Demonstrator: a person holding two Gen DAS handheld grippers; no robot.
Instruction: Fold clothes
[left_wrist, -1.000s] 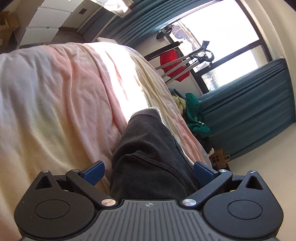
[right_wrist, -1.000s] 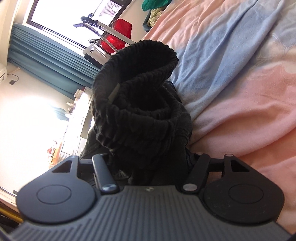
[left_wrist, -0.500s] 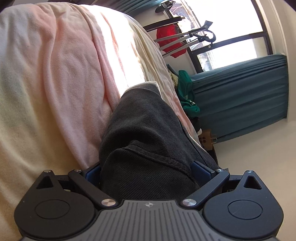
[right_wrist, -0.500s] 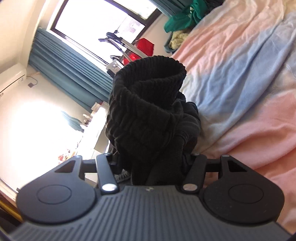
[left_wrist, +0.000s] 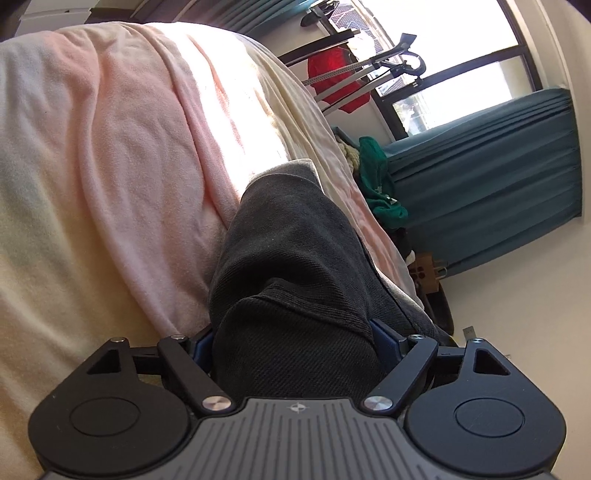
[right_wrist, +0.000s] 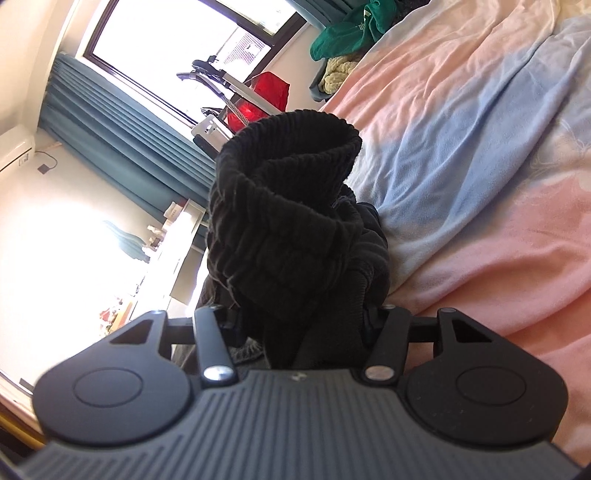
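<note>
A dark grey pair of trousers (left_wrist: 291, 258) lies along the edge of the bed, over a pink and cream blanket (left_wrist: 122, 155). My left gripper (left_wrist: 293, 339) is shut on the trousers' hem end, its blue pads mostly buried in the cloth. In the right wrist view my right gripper (right_wrist: 299, 321) is shut on the trousers' black ribbed elastic waistband (right_wrist: 288, 214), which bunches up in front of the camera. The fingertips are hidden by the fabric.
The pink, blue and white blanket (right_wrist: 480, 147) covers the bed. A pile of green and cream clothes (left_wrist: 380, 184) sits at the bed's far end. A treadmill with a red garment (right_wrist: 266, 96) stands by the window with teal curtains (left_wrist: 491, 177).
My left gripper closed from open onto the trouser hem. My right gripper kept its hold on the waistband and tilted, bringing more of the window and room into view.
</note>
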